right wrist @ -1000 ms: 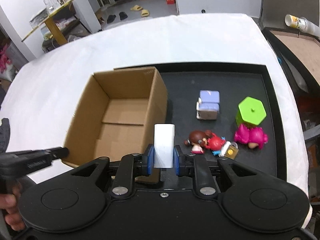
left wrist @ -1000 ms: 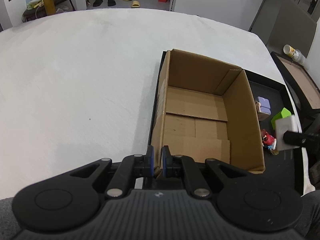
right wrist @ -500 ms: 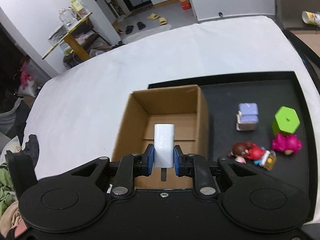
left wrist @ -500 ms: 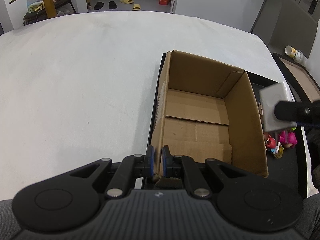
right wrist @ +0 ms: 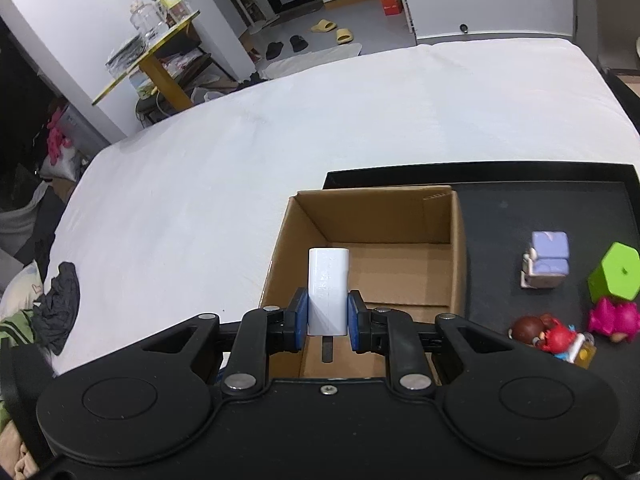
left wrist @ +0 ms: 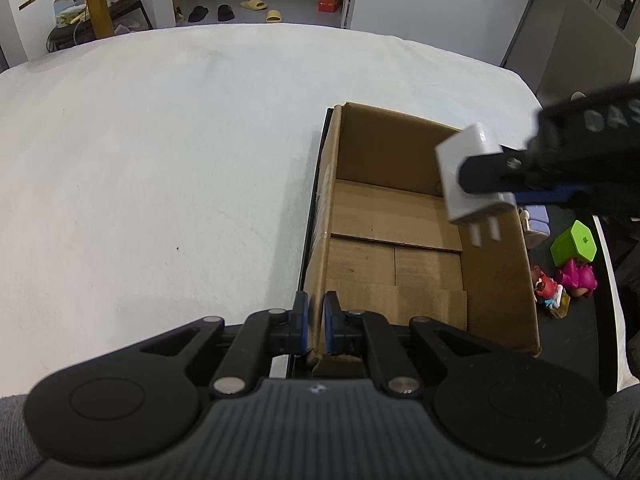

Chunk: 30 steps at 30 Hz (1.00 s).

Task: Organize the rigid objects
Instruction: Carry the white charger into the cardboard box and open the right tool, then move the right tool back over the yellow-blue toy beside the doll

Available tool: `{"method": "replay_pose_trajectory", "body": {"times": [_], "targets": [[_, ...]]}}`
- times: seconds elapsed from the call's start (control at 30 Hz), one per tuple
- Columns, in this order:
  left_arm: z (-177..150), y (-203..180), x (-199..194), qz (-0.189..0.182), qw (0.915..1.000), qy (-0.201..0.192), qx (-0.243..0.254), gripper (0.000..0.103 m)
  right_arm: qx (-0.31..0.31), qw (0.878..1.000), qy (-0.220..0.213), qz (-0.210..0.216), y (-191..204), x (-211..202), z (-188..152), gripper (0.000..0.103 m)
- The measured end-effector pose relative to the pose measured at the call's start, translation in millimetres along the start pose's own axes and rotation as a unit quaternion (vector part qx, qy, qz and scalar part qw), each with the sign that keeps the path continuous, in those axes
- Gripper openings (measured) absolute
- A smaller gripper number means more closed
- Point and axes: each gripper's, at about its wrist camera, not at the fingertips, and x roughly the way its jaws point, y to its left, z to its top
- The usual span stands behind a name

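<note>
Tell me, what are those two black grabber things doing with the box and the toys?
A person is tidying small things into the cardboard box. The left gripper pinches the box's near wall in its shut jaws. The right gripper grips a white plug-in charger and holds it above the open box, which looks empty inside. Beside the box on the black tray wait a green block, a purple toy, a pink figure and a red figure.

Cardboard box [right wrist: 376,216]: one
White charger [right wrist: 328,288]: one
Black tray [right wrist: 520,184]: one
Green hexagonal block [right wrist: 614,272]: one
Lilac block toy [right wrist: 546,260]: one
Pink figure [right wrist: 612,316]: one
Red figure [right wrist: 552,334]: one
Grippers: two
</note>
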Motion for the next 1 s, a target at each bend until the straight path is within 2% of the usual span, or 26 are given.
{"method": "replay_pose_trajectory", "body": {"times": [0.47,0.53,0.6,0.73,0.9,1.0], "targets": [[1.0,7.0,2.0,-0.014,0.9998,0.005,-0.013,0.007,-0.064,0.998,0.011,-0.016,28.8,34.9,33.1,0.021],[1.1,7.7,1.9,-0.016,0.9998,0.005,-0.014,0.007,-0.072,0.997,0.011,-0.015,31.6,38.8,35.1,0.025],[1.5,7.4,2.5,-0.013,0.9998,0.006,-0.014,0.007,-0.079,0.997,0.007,-0.017,35.0,39.0,36.3,0.033],[1.9,8.1,2.3,-0.017,0.9997,0.005,-0.019,0.007,-0.073,0.997,0.005,-0.020,30.3,31.4,33.3,0.035],[0.5,6.9,2.7,-0.014,0.9998,0.003,-0.014,0.007,-0.066,0.997,0.003,-0.028,19.3,19.8,26.4,0.050],[0.2,7.6,2.8,-0.014,0.9998,0.003,-0.014,0.007,-0.059,0.998,0.006,-0.030,12.6,13.9,23.0,0.052]]}}
